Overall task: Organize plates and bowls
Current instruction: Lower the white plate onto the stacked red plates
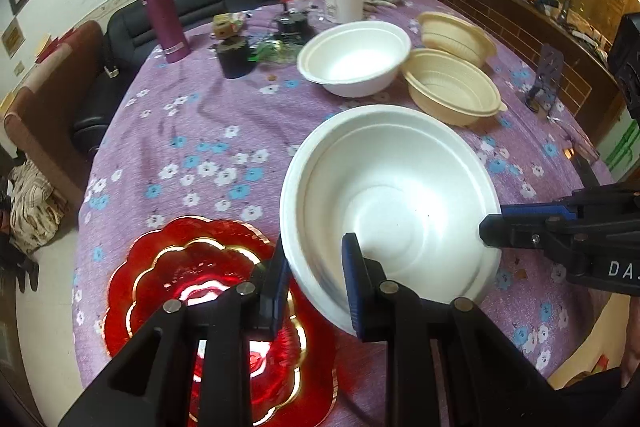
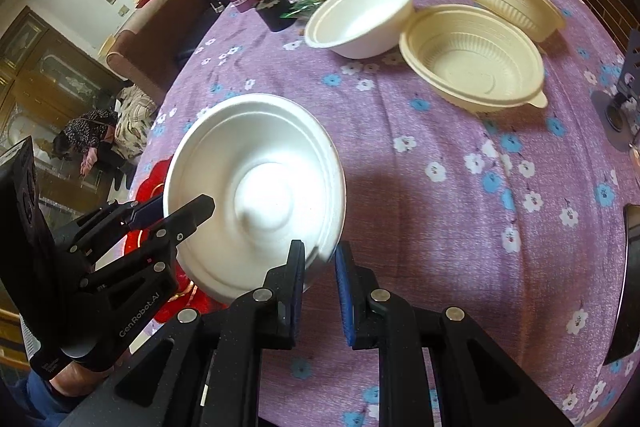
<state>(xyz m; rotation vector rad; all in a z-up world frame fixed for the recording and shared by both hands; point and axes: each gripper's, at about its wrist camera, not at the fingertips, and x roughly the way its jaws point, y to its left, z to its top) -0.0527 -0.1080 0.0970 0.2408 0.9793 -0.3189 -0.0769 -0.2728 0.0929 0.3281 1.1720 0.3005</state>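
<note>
Both grippers, left and right, pinch the light, crushable foam bowl by its rim at 7 and 3 o'clock, jaws nearly closed.

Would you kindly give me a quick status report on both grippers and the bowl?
Left gripper shut on white foam bowl rim. Right gripper pinching the opposite rim. Red scalloped plate directly below.
</note>
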